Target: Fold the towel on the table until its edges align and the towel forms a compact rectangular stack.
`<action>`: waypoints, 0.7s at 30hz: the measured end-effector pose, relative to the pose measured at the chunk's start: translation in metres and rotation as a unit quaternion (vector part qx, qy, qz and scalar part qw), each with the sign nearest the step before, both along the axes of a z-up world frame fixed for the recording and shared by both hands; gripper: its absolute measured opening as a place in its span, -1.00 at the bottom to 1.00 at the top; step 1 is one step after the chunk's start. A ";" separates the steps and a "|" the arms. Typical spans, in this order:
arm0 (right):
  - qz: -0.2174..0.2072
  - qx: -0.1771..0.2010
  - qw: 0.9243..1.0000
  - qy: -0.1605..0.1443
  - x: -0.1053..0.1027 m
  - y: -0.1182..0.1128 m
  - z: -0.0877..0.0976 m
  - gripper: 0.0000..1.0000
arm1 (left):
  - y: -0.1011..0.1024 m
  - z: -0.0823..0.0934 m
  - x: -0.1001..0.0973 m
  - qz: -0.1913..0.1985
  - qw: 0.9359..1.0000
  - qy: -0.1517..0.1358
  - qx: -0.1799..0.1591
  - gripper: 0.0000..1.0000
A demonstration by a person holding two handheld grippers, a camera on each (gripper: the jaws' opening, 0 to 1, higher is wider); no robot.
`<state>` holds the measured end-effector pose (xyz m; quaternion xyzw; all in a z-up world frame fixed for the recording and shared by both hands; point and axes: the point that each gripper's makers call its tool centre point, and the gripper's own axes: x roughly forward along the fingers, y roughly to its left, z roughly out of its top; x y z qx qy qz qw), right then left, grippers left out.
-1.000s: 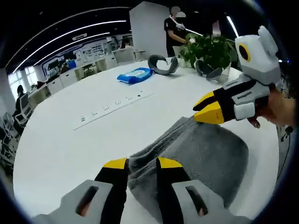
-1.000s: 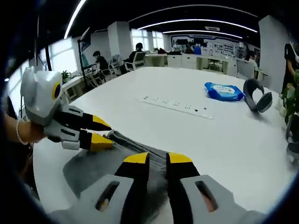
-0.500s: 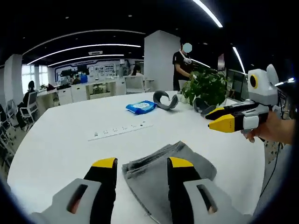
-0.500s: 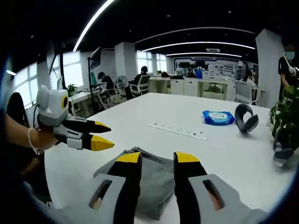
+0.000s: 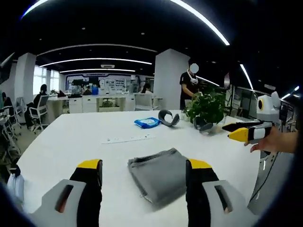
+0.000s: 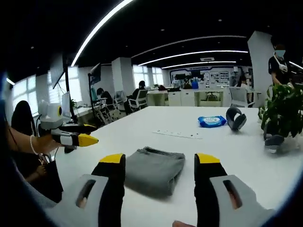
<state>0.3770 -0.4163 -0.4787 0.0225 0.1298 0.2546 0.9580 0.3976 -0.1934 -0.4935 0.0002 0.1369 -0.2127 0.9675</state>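
A grey towel (image 5: 158, 173) lies folded into a compact rectangle on the white table (image 5: 71, 142); it also shows in the right gripper view as the towel (image 6: 154, 170). My left gripper (image 5: 144, 166) hangs open above and behind it, jaws wide apart, nothing between them. My right gripper (image 6: 160, 160) is open too, well back from the towel. Each view catches the other gripper held off to the side: the right gripper (image 5: 247, 133) and the left gripper (image 6: 71, 137), both clear of the towel.
A power strip (image 5: 125, 138), a blue wipes pack (image 5: 147, 123) and a grey neck pillow (image 5: 168, 117) lie farther back. A potted plant (image 5: 206, 108) stands at the table edge. A person (image 5: 189, 87) stands behind; chairs and desks ring the room.
Both grippers let go of the towel, opened wider and pulled back and up. The towel now lies flat and folded on its own.
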 end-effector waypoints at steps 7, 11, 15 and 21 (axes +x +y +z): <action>-0.035 0.040 0.998 0.014 -0.018 -0.013 -0.007 0.57 | 0.007 0.003 -0.030 0.006 1.000 -0.007 -0.013 0.71; -0.033 0.038 0.999 0.018 -0.027 -0.010 -0.014 0.80 | 0.009 0.003 -0.045 0.011 1.000 -0.012 -0.016 0.93; -0.026 0.023 0.999 0.013 -0.031 -0.005 -0.022 0.99 | 0.013 -0.005 -0.059 0.017 1.000 -0.002 -0.009 0.99; -0.013 0.023 1.000 0.015 -0.033 -0.006 -0.034 0.99 | 0.022 -0.015 -0.074 0.025 1.000 0.010 0.010 0.99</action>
